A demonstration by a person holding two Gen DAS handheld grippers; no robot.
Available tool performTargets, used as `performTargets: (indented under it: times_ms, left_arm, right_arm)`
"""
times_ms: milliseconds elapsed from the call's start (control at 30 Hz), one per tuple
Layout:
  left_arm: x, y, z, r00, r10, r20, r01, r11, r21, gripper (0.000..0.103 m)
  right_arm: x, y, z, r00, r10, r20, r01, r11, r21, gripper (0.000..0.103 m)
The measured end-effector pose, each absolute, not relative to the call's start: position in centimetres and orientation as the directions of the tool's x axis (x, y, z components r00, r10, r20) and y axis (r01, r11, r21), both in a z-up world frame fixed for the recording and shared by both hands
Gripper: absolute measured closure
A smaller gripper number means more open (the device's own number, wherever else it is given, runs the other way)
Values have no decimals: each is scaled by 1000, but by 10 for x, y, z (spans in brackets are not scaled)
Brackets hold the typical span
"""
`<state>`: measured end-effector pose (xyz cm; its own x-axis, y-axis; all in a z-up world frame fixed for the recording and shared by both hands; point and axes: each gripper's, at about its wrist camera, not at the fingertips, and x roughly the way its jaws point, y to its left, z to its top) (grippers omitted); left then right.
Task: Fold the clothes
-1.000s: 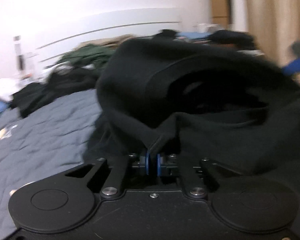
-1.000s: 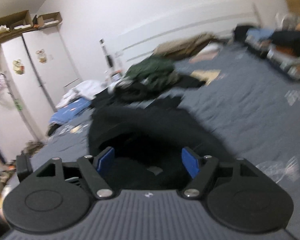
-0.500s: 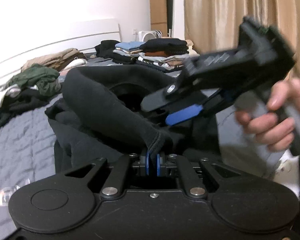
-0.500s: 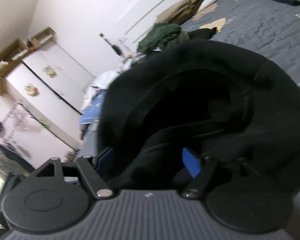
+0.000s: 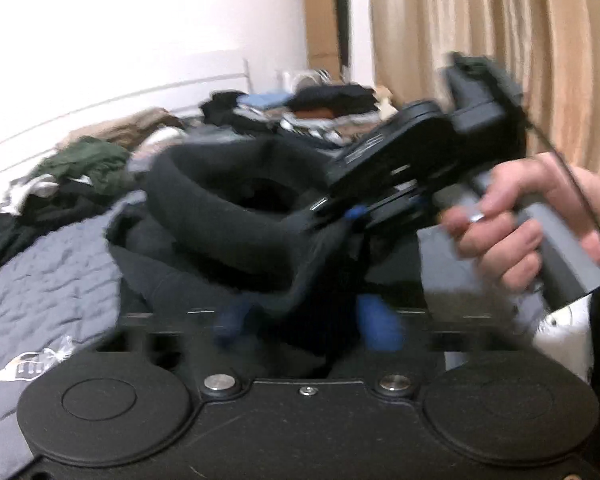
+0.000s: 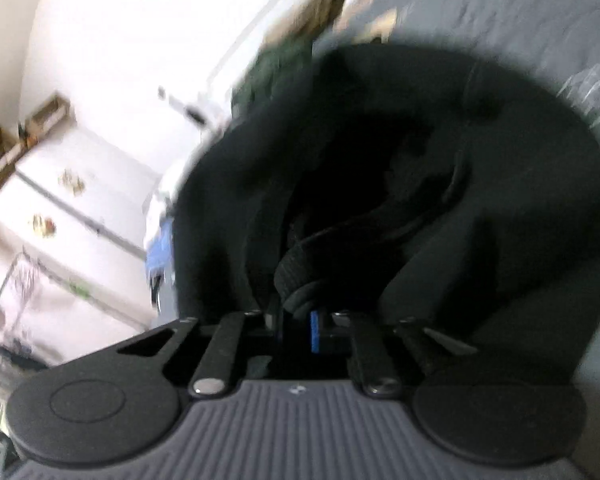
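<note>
Right claw (image 6: 296,330) closing on black garment (image 6: 480,184) hem; left claw (image 5: 306,326) opening, seemingly released

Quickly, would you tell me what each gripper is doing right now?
Left gripper: jaws opening, letting go of the black garment.
Right gripper: jaws closing on the garment's rolled edge.

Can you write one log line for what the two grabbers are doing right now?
left gripper: fingers opening, black garment between | right gripper: fingers closing on garment edge | bed: garment bunched

No text can be read: the white print on a clear bag (image 5: 24,366) at the bed's (image 5: 56,280) near edge is blurred.
</note>
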<state>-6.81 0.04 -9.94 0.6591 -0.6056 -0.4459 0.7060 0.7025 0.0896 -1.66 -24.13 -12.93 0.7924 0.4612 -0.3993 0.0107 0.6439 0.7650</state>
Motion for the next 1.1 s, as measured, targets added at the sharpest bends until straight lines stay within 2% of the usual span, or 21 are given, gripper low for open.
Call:
performTargets:
  times_ms: [233, 367, 467, 767, 933, 1033, 1067, 1100]
  left_arm:
    - [-54, 21, -76, 699, -611, -370, 653, 757, -16, 19]
    - [-35, 21, -61, 699, -627, -343, 651, 757, -57, 19]
    - [-9, 11, -50, 688, -637, -348, 657, 750, -75, 19]
    - [70, -62, -55, 667, -584, -463, 713, 681, 167, 19]
    - [79, -93, -87, 614, -565, -551, 772, 577, 267, 19]
    - [77, -105, -114, 644, -532, -551, 758, 545, 359, 17]
    - [76, -107, -119, 647, -528, -551, 756, 540, 370, 18]
    - [75, -109, -125, 650, -523, -550, 754, 536, 381, 31]
  right_arm:
    - [-89, -315, -65, 948, 244, -206, -3, 652, 758, 93]
    - [-109, -345, -65, 971, 132, -199, 60, 671, 739, 93]
    - [-113, -364, -80, 970, 101, -222, 101, 661, 743, 93]
    - [-104, -373, -107, 963, 114, -243, 107, 667, 737, 93]
    - [-103, -380, -111, 958, 124, -258, 116, 653, 748, 93]
    - [-101, -378, -114, 953, 116, -279, 138, 657, 742, 92]
    - [-100, -378, -115, 952, 114, -285, 145, 653, 743, 92]
    - [-99, -378, -117, 951, 113, -289, 149, 651, 745, 92]
